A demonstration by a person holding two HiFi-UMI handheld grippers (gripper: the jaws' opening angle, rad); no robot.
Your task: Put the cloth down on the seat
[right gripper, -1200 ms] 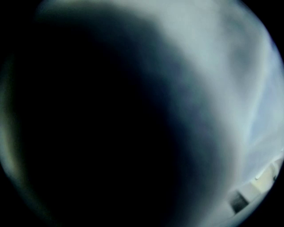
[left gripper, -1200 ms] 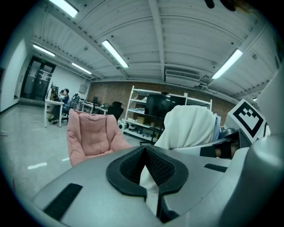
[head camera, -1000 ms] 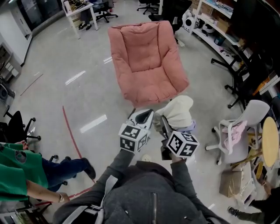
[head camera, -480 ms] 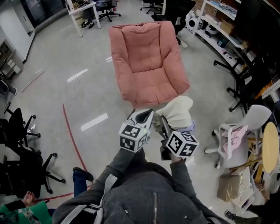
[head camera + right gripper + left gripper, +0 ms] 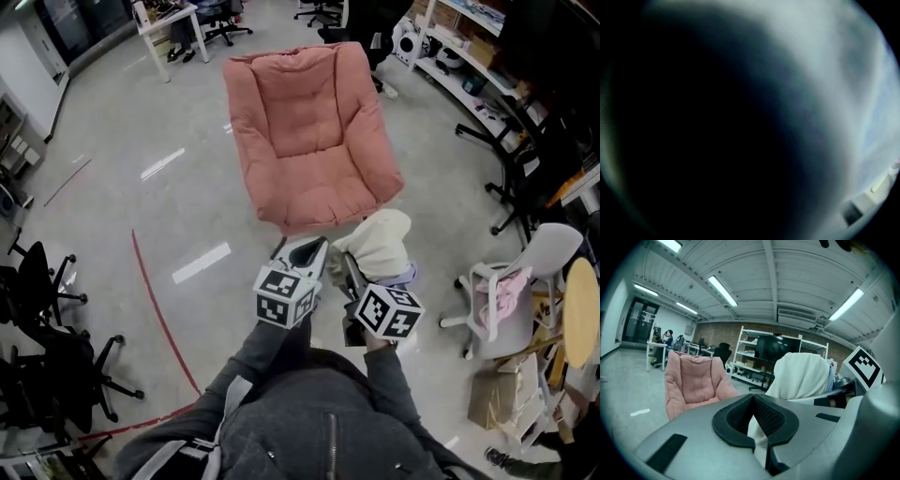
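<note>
The left gripper [image 5: 305, 253], low in the middle of the head view, has its jaws pressed together on a thin fold of the cream cloth [image 5: 380, 242]. The right gripper [image 5: 352, 270] sits just beside it. The cloth is draped over its front and covers its own camera, so its jaws cannot be made out. The bundled cloth hangs just below the front edge of the pink armchair [image 5: 309, 112], not yet on its seat [image 5: 323, 192], above the grey floor [image 5: 141, 216].

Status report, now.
Left gripper shut on cloth. Right gripper buried under cloth, jaws unseen. Cloth not yet on pink armchair seat; nothing blocking.
</note>
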